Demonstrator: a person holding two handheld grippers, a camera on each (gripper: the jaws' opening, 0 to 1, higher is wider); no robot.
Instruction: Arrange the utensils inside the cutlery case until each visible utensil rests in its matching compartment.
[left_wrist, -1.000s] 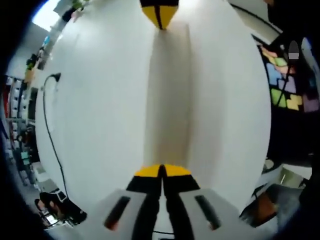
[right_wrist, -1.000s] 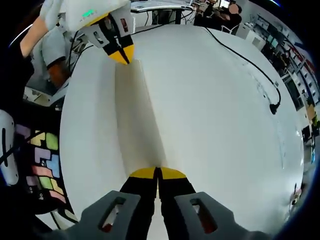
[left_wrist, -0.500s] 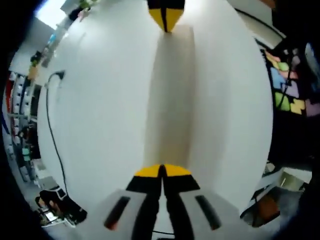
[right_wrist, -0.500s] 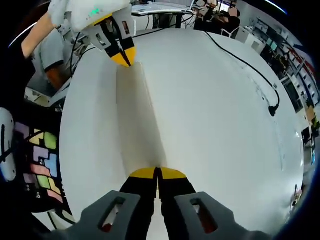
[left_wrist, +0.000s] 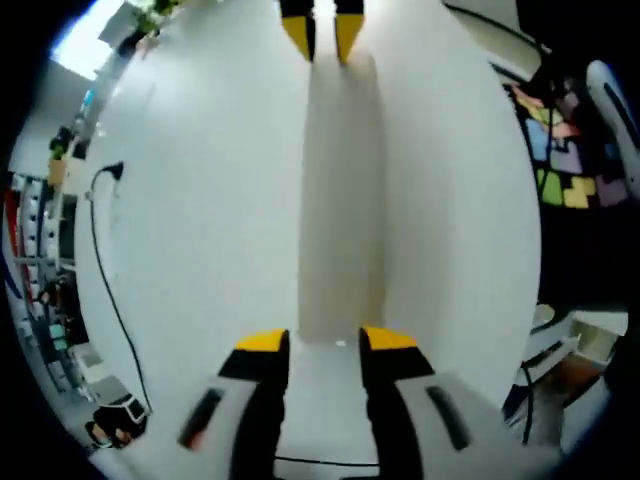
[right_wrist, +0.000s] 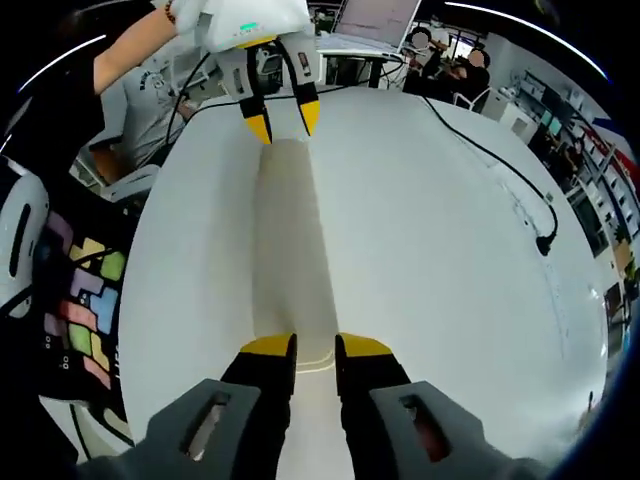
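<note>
Long, narrow off-white cutlery case (left_wrist: 340, 190) (right_wrist: 288, 240), lying flat on a round white table (left_wrist: 200, 220) (right_wrist: 440, 230), stretched lengthwise between the two tools. Contents not discernible. In the left gripper view, left gripper (left_wrist: 325, 345) at the case's near end, yellow-tipped black jaws apart, clamped on nothing; right gripper (left_wrist: 322, 30) at the far end, jaws likewise spread. In the right gripper view, right gripper (right_wrist: 315, 350) parted at the near end, left gripper (right_wrist: 284, 118) parted at the far end, held by a person's hand (right_wrist: 250, 15). Black cable (right_wrist: 495, 135) (left_wrist: 100, 260) trailing across the table, well apart from the case. Coloured block-shaped patches (right_wrist: 85, 300) on a dark surface beyond the table edge.
</note>
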